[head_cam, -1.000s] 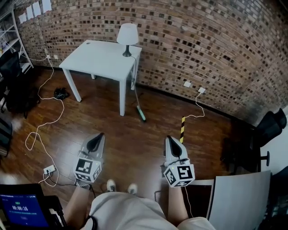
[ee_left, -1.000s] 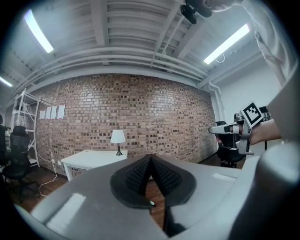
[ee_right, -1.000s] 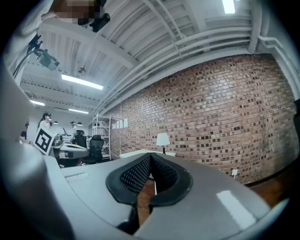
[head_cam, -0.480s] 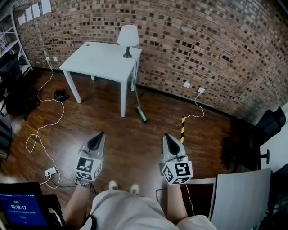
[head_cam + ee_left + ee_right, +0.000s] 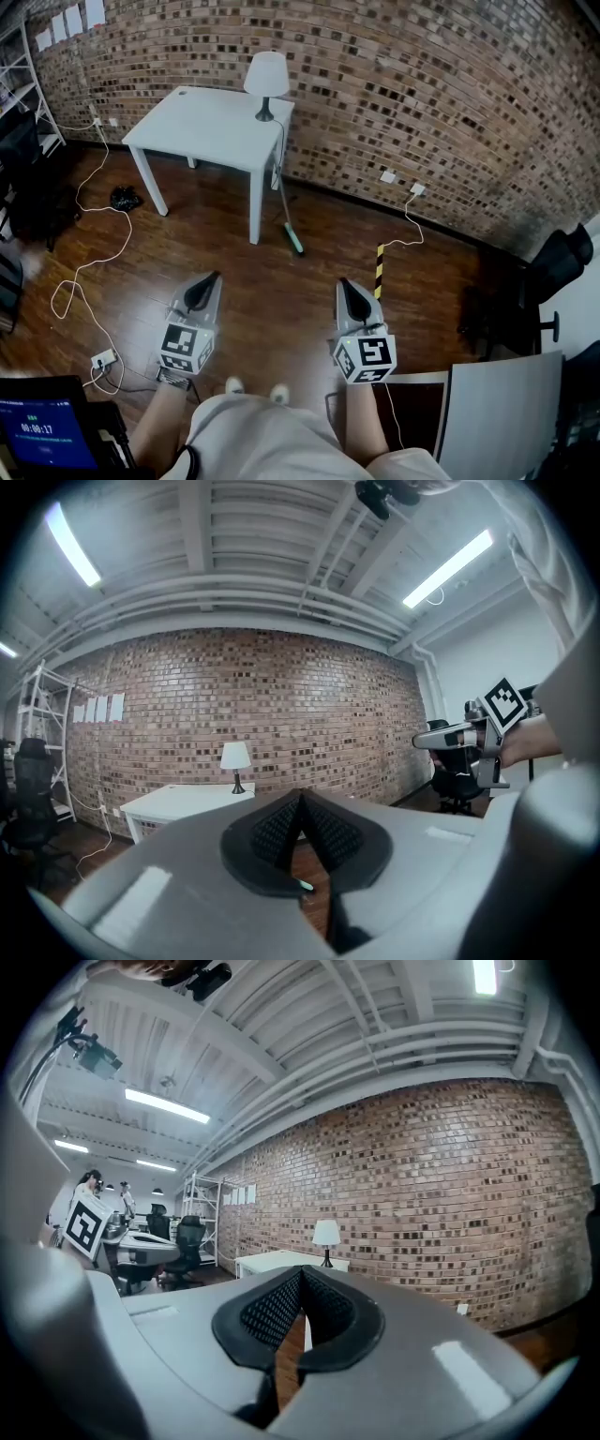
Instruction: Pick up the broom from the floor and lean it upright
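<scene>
White lamp (image 5: 266,75) on white table (image 5: 202,122)

White table (image 5: 202,117) and lamp (image 5: 266,73); green-headed broom (image 5: 293,236); yellow-black striped post (image 5: 380,270); red-brown brick wall (image 5: 422,84)

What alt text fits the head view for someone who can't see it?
A green-headed broom stands propped at the corner of a white table that carries a lamp, in front of a brick wall. Nearer the camera, the left gripper and right gripper hang over the wood floor, fingers shut and empty.
</scene>
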